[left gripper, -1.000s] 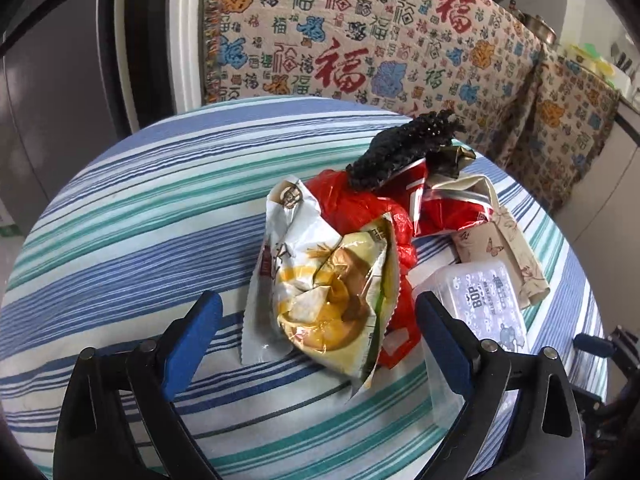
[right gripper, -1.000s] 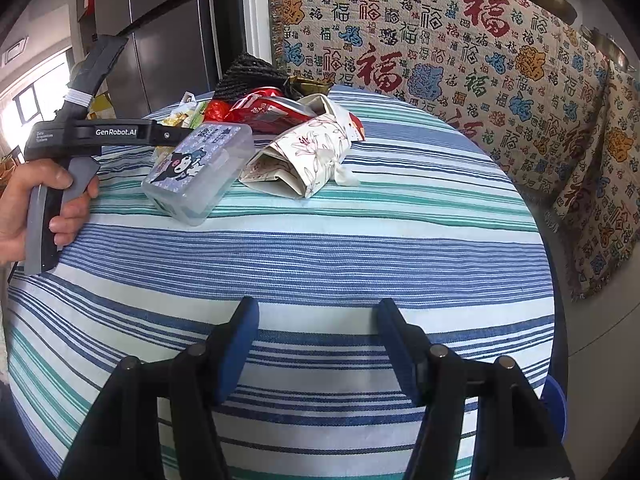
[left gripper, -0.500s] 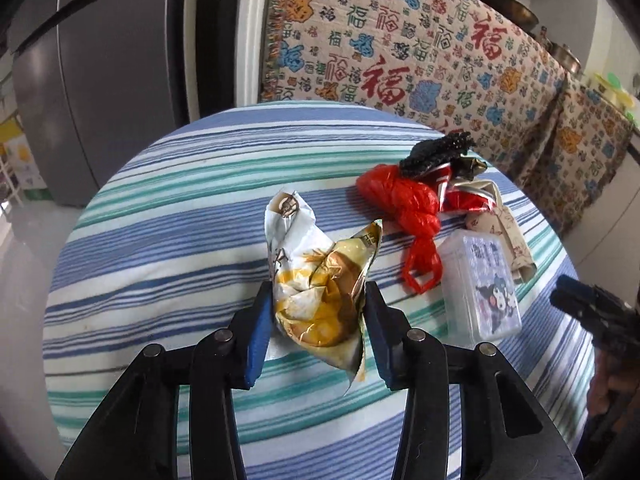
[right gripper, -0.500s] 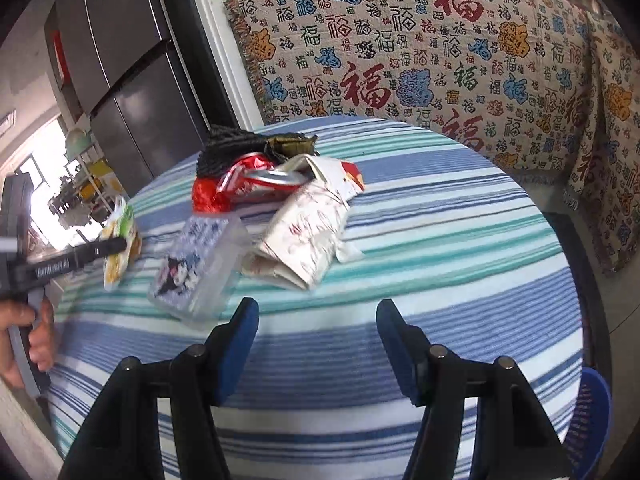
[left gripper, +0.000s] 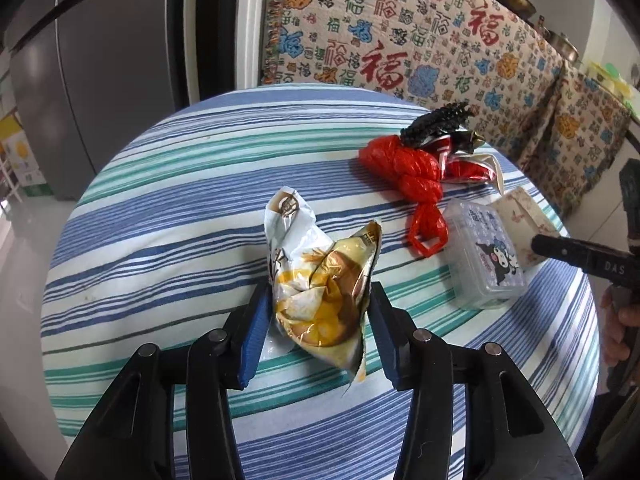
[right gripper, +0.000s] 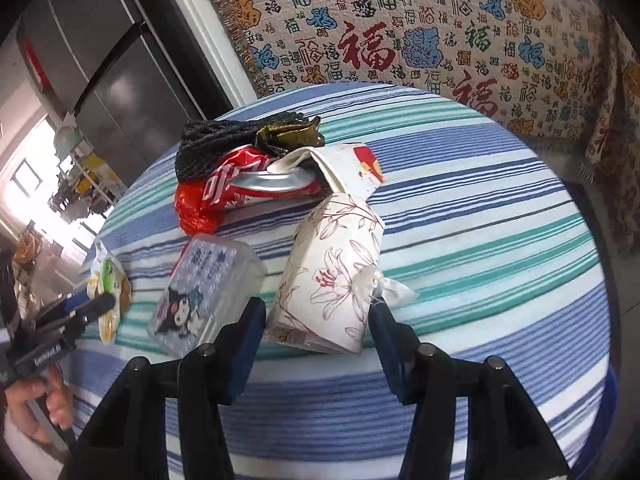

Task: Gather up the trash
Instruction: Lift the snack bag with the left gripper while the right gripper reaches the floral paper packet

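The left gripper (left gripper: 316,312) is now clamping the crumpled snack wrapper (left gripper: 320,280), having closed from wide open a second ago, and is lifting it clear of the striped table (left gripper: 168,216); the right gripper (right gripper: 316,316), jaws spread and empty, is advancing around the near end of the floral paper packet (right gripper: 332,276); a second pickup looks imminent.

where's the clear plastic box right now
In the right wrist view the clear plastic box lies left of centre on the striped table, beside the floral paper pack, just below the red bag.

A round table (left gripper: 168,184) under striped cloth carries a red bag (left gripper: 404,168), clear box (right gripper: 204,284), floral carton (right gripper: 332,272) and crushed can (right gripper: 256,184).
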A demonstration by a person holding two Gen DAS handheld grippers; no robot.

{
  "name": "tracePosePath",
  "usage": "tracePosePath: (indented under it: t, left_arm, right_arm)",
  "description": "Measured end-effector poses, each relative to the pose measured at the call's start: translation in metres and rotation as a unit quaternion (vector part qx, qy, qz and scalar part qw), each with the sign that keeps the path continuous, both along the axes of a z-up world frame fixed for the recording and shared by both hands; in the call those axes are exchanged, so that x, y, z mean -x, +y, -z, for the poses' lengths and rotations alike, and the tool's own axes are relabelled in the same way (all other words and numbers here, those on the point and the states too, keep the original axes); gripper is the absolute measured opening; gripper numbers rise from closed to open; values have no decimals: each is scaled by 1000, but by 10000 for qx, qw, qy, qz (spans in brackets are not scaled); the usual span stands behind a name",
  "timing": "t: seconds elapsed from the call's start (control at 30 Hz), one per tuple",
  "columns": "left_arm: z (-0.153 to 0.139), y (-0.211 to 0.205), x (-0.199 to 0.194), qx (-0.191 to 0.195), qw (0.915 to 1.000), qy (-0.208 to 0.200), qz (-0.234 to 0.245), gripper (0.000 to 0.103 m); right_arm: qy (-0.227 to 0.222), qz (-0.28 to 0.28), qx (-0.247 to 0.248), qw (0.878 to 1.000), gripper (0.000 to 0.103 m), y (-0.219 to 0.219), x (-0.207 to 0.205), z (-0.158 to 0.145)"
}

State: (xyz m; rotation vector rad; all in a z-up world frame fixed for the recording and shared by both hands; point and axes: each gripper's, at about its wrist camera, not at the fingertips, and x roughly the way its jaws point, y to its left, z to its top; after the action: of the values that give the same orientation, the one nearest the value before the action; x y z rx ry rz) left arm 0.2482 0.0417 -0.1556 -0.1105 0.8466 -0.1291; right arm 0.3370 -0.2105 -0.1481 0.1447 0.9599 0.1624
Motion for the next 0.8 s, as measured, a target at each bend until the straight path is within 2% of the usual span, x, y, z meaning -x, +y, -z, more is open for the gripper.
tracePosePath:
  t: [0.1, 0.17, 0.27, 0.3, 0.37, 0.47, 0.5, 0.63, 0.8]
  left_arm:
    - [0, 1, 0, 19, 10000, -3, -39, 54]
    - [2, 0, -1, -31, 10000, 0, -88, 66]
    - [6, -1, -2, -48, 9998, 24, -213, 85]
    - [8, -2, -4, -58, 9997, 57, -243, 88]
    - [13, -1, -7, -95, 9993, 153, -328, 93]
    - [20, 0, -12, -174, 9985, 272, -449, 98]
    - [21, -1, -14, -266, 9980, 306, -494, 100]
    - [27, -4, -20, -753, 9951, 325, -561, 103]
    - [27, -1, -30, -732, 9955, 318, -517, 103]
  right_arm:
    - [57, -220, 641, 9977, 54, -8, 25, -14]
    - [40, -234, 833, 9962, 55, -14, 38, -16]
    - [-272, -70, 977, 9948, 70, -20, 51, -8]
    - [-299, -6, 902, 9955, 80, -20, 50, -1]
    - [-182, 68, 920, 9956, 84, -16, 46, 14]
    - [-128, 25, 1207, 9926, 84, -6, 41, 32]
    - [-262, 76, 1239, 9919, 84, -5, 41, 32]
    - [-275, 219, 1179, 9924, 86, -7, 36, 37]
    - [-301, 307, 1177, 9921, 88, -7, 27, 38]
